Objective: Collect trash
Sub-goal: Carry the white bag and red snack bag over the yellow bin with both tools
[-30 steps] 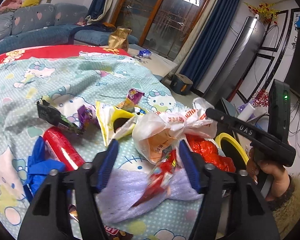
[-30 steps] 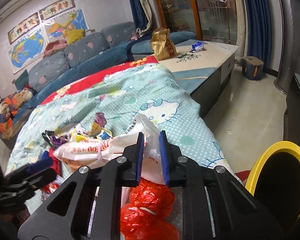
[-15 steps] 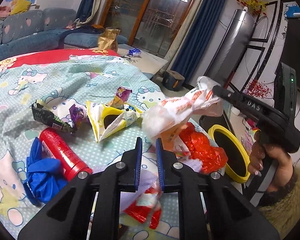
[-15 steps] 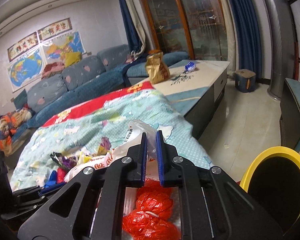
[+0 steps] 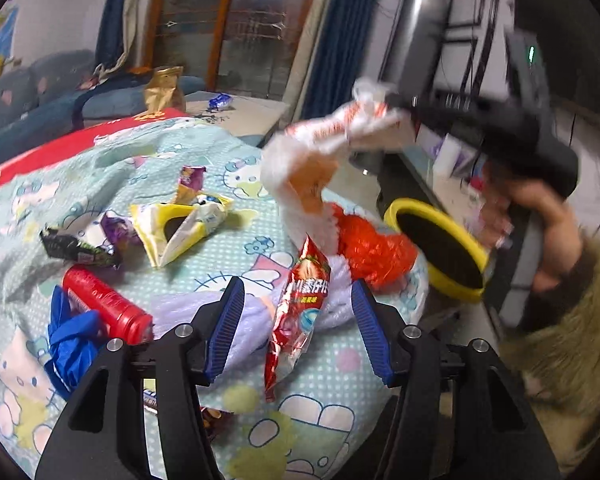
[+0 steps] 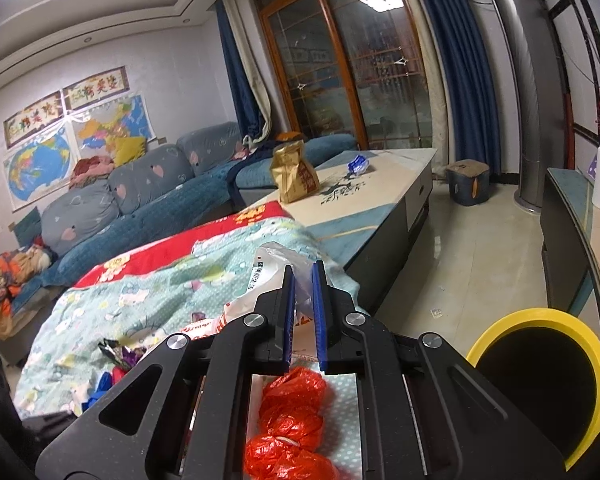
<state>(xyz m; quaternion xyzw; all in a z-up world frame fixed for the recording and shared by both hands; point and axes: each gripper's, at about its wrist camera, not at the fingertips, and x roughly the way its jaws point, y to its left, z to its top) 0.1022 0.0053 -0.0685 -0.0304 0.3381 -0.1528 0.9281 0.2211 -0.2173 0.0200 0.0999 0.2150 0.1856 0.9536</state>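
My right gripper (image 6: 303, 280) is shut on a white plastic bag (image 6: 268, 276) with orange print and holds it in the air above the bed; the bag also shows in the left wrist view (image 5: 324, 148), hanging from the right gripper (image 5: 384, 98). My left gripper (image 5: 296, 300) is open, its fingers either side of a red snack packet (image 5: 300, 300) that lies on a lilac cloth (image 5: 188, 312). A crumpled red plastic bag (image 5: 372, 248) lies near the bed's edge, also in the right wrist view (image 6: 292, 432). A yellow-rimmed black bin (image 5: 436, 248) stands beside the bed (image 6: 540, 384).
On the Hello Kitty bedspread (image 5: 100, 168) lie a yellow wrapper (image 5: 176, 228), a red tube (image 5: 104, 300), a blue glove (image 5: 72, 332), a dark wrapper (image 5: 76, 248) and a purple wrapper (image 5: 118, 228). A low table (image 6: 364, 196) with a brown paper bag (image 6: 294, 172) stands beyond.
My right gripper has lifted the white bag higher and toward the bin side. My left gripper opened, and the red snack packet now lies between its open fingers.
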